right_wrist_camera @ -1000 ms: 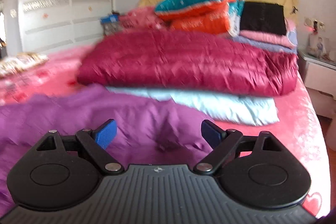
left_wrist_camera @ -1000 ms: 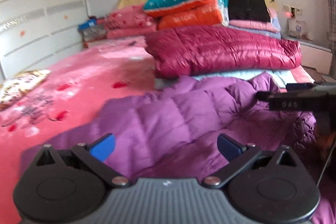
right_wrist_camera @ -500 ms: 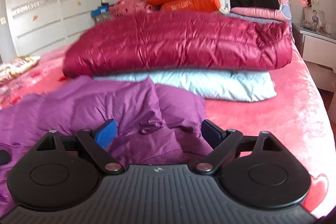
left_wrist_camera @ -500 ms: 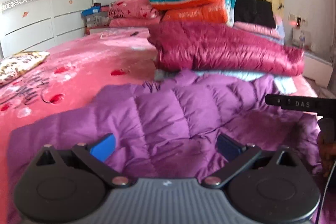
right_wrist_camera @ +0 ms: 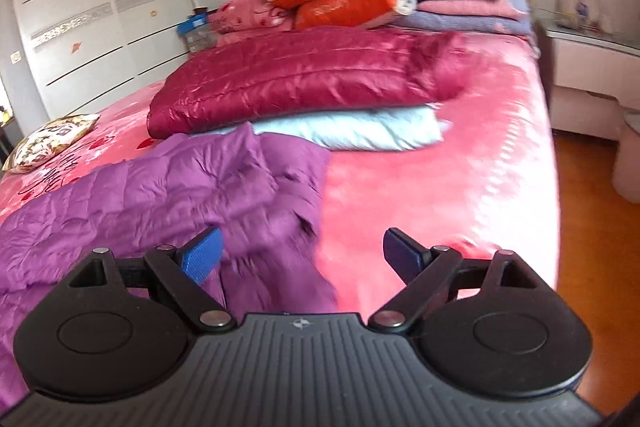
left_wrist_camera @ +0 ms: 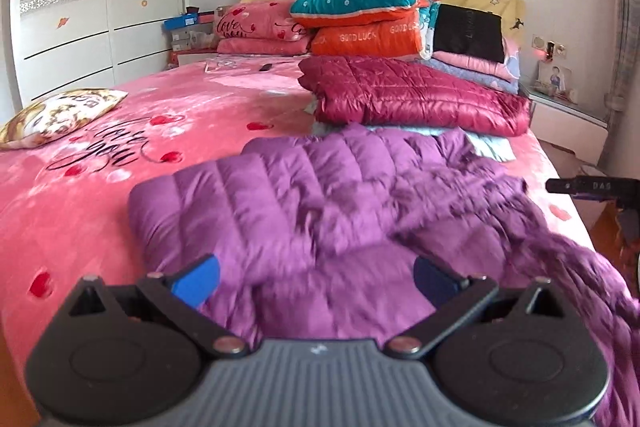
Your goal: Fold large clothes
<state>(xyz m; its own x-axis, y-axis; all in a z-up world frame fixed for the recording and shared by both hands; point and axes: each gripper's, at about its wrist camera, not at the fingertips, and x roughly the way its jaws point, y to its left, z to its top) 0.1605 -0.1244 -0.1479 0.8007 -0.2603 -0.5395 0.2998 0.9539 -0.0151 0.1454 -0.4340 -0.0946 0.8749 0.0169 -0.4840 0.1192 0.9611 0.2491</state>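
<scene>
A purple quilted down jacket (left_wrist_camera: 320, 211) lies spread and rumpled on the pink bed; it also shows in the right wrist view (right_wrist_camera: 180, 203). My left gripper (left_wrist_camera: 316, 281) is open and empty, above the jacket's near part. My right gripper (right_wrist_camera: 302, 255) is open and empty, above the jacket's right edge where it meets the pink bedspread (right_wrist_camera: 440, 187). The tip of the right gripper (left_wrist_camera: 592, 187) shows at the far right of the left wrist view.
A folded maroon down jacket (left_wrist_camera: 412, 99) lies on a light blue one (right_wrist_camera: 352, 131) behind the purple jacket. Stacked quilts and pillows (left_wrist_camera: 360, 15) stand at the headboard. A patterned cushion (left_wrist_camera: 56, 115) lies left. A nightstand (right_wrist_camera: 592, 67) and wooden floor (right_wrist_camera: 592, 267) are right.
Both grippers have pulled back and risen, so more of the bed shows. The purple jacket now lies flatter and lower in view. Both grippers stay open.
</scene>
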